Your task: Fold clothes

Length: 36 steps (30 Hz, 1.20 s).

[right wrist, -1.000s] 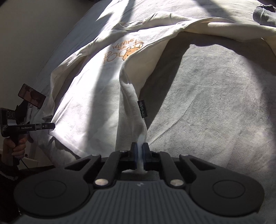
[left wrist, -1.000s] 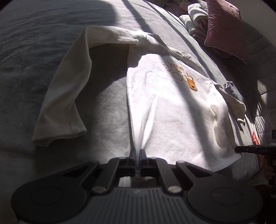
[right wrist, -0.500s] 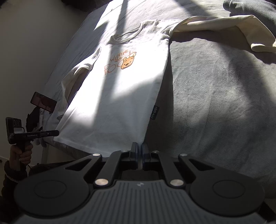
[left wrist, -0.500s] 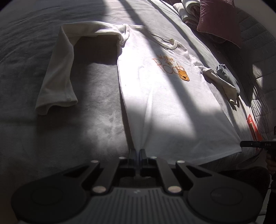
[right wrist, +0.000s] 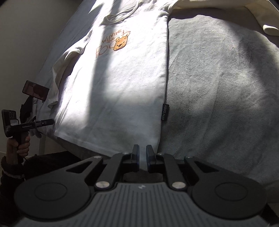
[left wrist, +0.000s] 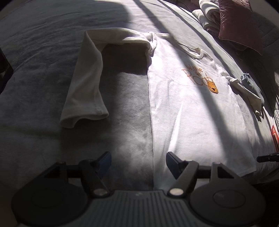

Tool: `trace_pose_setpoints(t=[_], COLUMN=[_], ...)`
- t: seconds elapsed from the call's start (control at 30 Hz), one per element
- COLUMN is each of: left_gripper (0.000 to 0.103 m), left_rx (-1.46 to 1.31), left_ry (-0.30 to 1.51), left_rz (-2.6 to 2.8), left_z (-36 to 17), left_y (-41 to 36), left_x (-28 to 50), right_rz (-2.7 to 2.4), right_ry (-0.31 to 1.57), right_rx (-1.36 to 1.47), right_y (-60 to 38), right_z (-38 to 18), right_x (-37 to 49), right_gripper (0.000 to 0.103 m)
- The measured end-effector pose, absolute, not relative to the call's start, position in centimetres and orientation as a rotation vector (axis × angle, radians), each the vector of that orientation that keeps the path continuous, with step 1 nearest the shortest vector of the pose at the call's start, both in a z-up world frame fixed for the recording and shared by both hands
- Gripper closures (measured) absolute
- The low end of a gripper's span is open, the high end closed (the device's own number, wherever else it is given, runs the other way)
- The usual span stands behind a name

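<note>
A white long-sleeved T-shirt (left wrist: 188,111) with an orange bear print (right wrist: 120,43) lies flat, face up, on a grey bed (left wrist: 43,52). Its one sleeve (left wrist: 83,87) bends back across the blanket; the other sleeve (right wrist: 57,73) lies along the bed's edge. My left gripper (left wrist: 138,162) is open wide over the shirt's hem corner, holding nothing. My right gripper (right wrist: 142,153) stands at the opposite hem corner, its fingers almost together with pale cloth in the narrow gap. A black side label (right wrist: 164,111) hangs off the shirt's seam.
A dark red pillow (left wrist: 240,22) and folded bedding (left wrist: 207,15) sit at the head of the bed. A small grey garment (left wrist: 251,83) lies by the far sleeve. A wall (right wrist: 26,35) runs beside the bed. A hand (right wrist: 17,145) holds the left gripper.
The shirt was pulled taut and laid flat on the bed. My left gripper has opened and let go of the hem. The right gripper's fingers have parted slightly.
</note>
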<state>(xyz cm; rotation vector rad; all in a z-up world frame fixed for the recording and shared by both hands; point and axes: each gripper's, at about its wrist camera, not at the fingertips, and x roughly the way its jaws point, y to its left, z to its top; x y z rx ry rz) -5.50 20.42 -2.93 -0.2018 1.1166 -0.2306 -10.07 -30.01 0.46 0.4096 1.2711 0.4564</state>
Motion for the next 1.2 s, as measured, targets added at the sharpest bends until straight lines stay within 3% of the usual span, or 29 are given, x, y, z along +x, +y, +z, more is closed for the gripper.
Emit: trace_pose_setpoints(t=[0.03, 0.1, 0.13, 0.3, 0.47, 0.7, 1.17, 1.2], left_gripper=[0.032, 0.032, 0.032, 0.031, 0.031, 0.034, 0.04, 0.04], left_rx=[-0.204, -0.208, -0.207, -0.176, -0.368, -0.532, -0.973, -1.002], left_ry=[1.098, 1.069, 1.058, 0.985, 0.927, 0.914, 0.905, 0.905], left_rz=[-0.2, -0.125, -0.086, 0.077, 0.13, 0.208, 0.054, 0.056], left_z=[-2.7, -2.3, -2.1, -1.1, -0.4, -3.8, -7.1, -7.3], left_y=[20.8, 21.7, 22.1, 23.0, 25.8, 28.8, 35.0, 35.1], left_x=[-5.1, -3.9, -3.3, -1.7, 0.7, 0.9, -2.0, -2.1], right_rz=[0.462, 0.475, 0.481, 0.528, 0.595, 0.733, 0.821, 0.805], right_ry=[1.265, 1.254, 1.248, 1.23, 1.215, 1.196, 1.241, 1.243], right_rx=[0.406, 0.398, 0.394, 0.379, 0.328, 0.312, 0.281, 0.302], right_y=[-29.7, -29.1, -28.8, -26.3, -21.1, -11.5, 8.9, 9.3], right_z=[0.7, 1.2, 1.4, 2.4, 3.5, 3.8, -3.1, -3.5], right_x=[-9.6, -8.6, -8.1, -5.1, -1.8, 2.2, 9.5, 9.7], right_gripper=[0.082, 0.059, 0.056, 0.056, 0.056, 0.051, 0.048, 0.058])
